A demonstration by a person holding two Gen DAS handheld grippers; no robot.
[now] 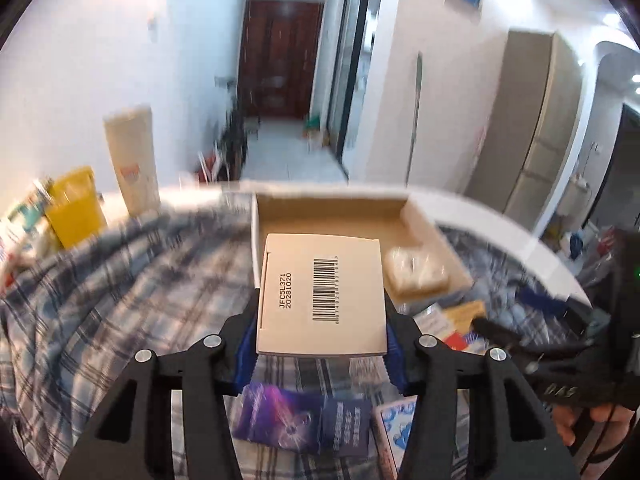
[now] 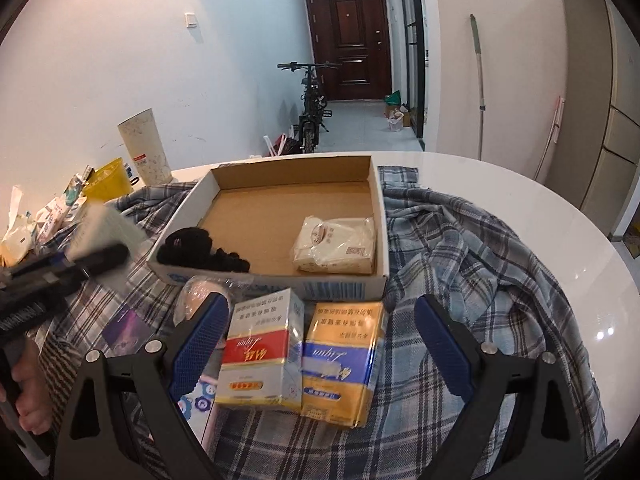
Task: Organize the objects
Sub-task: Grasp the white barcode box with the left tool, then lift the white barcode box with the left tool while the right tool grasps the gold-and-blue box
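Note:
My left gripper (image 1: 322,332) is shut on a white box with a barcode (image 1: 320,292), its blue pads pressing on both sides. It holds the box above the plaid cloth, in front of the open cardboard tray (image 1: 332,208). The tray (image 2: 380,220) holds a wrapped tissue pack (image 2: 336,244) and a black bundle (image 2: 200,250). My right gripper (image 2: 322,312) stands open just above a red-and-white box (image 2: 260,352) and a yellow-and-blue box (image 2: 340,360), which lie side by side between its fingers, untouched. The left gripper's blurred white box (image 2: 108,228) shows at the left of the right wrist view.
A blue plaid cloth (image 2: 460,248) covers much of the round white table (image 2: 560,220). A yellow tub (image 2: 108,180), a tall white cup (image 2: 144,148) and bags crowd the far left. A purple packet (image 1: 280,416) and small packs lie near the front edge.

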